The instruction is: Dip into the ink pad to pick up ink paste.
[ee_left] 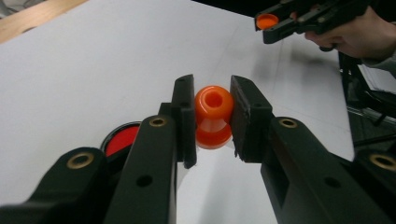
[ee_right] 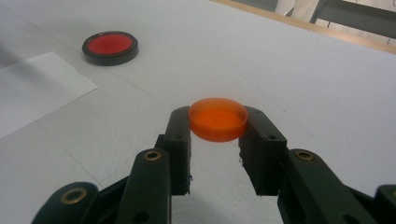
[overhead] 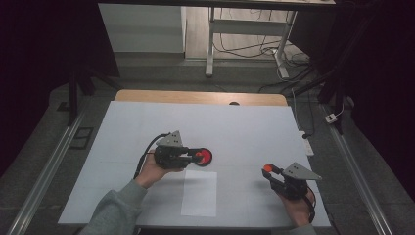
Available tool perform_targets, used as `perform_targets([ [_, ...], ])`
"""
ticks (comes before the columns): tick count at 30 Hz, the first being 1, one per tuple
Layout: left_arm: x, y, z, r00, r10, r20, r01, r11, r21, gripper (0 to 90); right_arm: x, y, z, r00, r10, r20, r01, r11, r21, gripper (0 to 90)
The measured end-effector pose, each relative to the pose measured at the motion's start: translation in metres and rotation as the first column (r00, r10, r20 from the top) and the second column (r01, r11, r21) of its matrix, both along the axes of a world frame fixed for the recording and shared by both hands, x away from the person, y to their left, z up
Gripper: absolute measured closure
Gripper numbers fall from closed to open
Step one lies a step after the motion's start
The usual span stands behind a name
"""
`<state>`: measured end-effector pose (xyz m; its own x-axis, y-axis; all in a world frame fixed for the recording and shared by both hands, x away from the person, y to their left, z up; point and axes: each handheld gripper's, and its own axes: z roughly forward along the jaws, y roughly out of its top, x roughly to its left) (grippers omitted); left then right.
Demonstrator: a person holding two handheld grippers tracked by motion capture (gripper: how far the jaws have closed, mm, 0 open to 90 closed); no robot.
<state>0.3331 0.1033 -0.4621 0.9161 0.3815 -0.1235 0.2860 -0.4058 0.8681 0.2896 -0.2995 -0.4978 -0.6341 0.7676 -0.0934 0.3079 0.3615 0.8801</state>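
My left gripper (ee_left: 212,119) is shut on a small orange knob (ee_left: 214,108) with a hole in its top, held just above the table. Under and beside its jaws lies a red disc in a black rim (ee_left: 122,139); in the high view the left gripper (overhead: 197,156) hangs over that red disc (overhead: 206,157). My right gripper (ee_right: 216,128) is shut on a shallow orange cap (ee_right: 218,119), open side up. In the high view the right gripper (overhead: 268,170) is at the table's right front, apart from the disc.
A white paper sheet (overhead: 199,193) lies near the front edge between the hands. The white table board (overhead: 244,127) ends at a wooden strip (overhead: 195,96) at the back. Desk legs and cables (overhead: 254,49) are on the floor beyond.
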Motion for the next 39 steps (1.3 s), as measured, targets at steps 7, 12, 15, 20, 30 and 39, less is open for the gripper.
perform_targets([
  [7,-0.003,-0.001,0.001,0.9995,-0.026,-0.019,0.026,0.9996,0.004,72.2,0.000,0.000,0.000,1.0000,0.000,0.000,0.000,1.000,0.000,64.6],
  [12,-0.004,0.000,0.002,0.9986,-0.043,-0.029,0.043,0.9991,0.000,72.2,0.000,0.000,0.000,1.0000,0.000,-0.002,0.000,1.000,-0.001,64.6],
  [15,-0.005,0.000,0.003,0.9978,-0.054,-0.039,0.054,0.9985,-0.001,72.2,0.000,0.000,0.000,1.0000,0.000,-0.002,0.000,1.000,-0.001,64.6],
  [20,-0.006,0.000,0.001,0.9969,-0.059,-0.051,0.059,0.9982,0.000,72.1,0.000,0.000,0.000,1.0000,-0.001,-0.001,0.001,1.000,-0.002,64.6],
  [30,-0.008,0.001,0.000,0.9953,-0.065,-0.072,0.065,0.9979,-0.003,72.1,0.000,0.000,0.000,1.0000,-0.001,-0.001,0.001,1.000,-0.002,64.6],
  [39,-0.012,0.003,0.000,0.9951,-0.066,-0.074,0.066,0.9978,-0.006,72.1,0.000,0.000,-0.001,1.0000,-0.002,-0.002,0.002,1.000,-0.003,64.6],
])
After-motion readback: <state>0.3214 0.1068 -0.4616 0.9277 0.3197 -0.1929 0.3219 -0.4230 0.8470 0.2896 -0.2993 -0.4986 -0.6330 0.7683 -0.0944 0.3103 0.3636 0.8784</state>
